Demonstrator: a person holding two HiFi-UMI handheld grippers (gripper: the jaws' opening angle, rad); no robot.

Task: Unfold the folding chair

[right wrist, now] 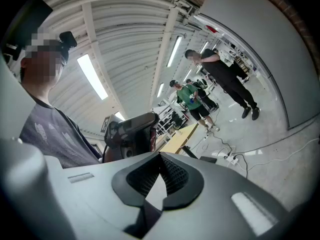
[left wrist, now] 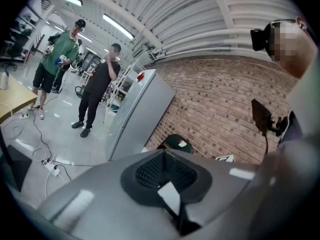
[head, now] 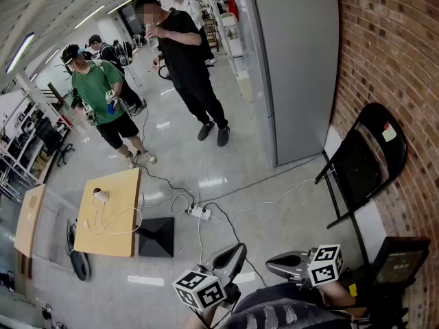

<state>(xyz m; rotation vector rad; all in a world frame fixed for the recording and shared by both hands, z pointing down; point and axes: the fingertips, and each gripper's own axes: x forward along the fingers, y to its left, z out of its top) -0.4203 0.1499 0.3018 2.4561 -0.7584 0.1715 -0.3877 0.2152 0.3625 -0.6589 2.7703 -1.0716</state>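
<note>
Left claw (head: pixel 235 253): its jaws are pressed together with nothing between them. We hold it low and close to our body, tipped a little downward. We judge it is only being carried, as nothing is within reach.
Right claw (head: pixel 276 260): it is likewise closed and empty. We hold it level just beside the left claw, which looks like a rest pose.
Folding chair (head: pixel 361 157): it stands ahead and to the right of the right claw, well apart from both claws. It is folded flat with its feet on the floor (head: pixel 226 163) and its back leaning on the brick wall (head: pixel 394 53). We judge the lean is what keeps it upright while shut.
Grey cabinet (head: pixel 295 67): it is further ahead of both claws, beyond the chair, against the same wall.
Power strip (head: pixel 199 212): it lies on the floor ahead of the left claw, its cables running off left toward the table (head: pixel 110 214). Our path to the chair passes to the right of it.
Step in hand: the task has not begun. We reckon we must close the gap, part the jaws, then steady the backrest with one claw and pull the seat down with the other.
</note>
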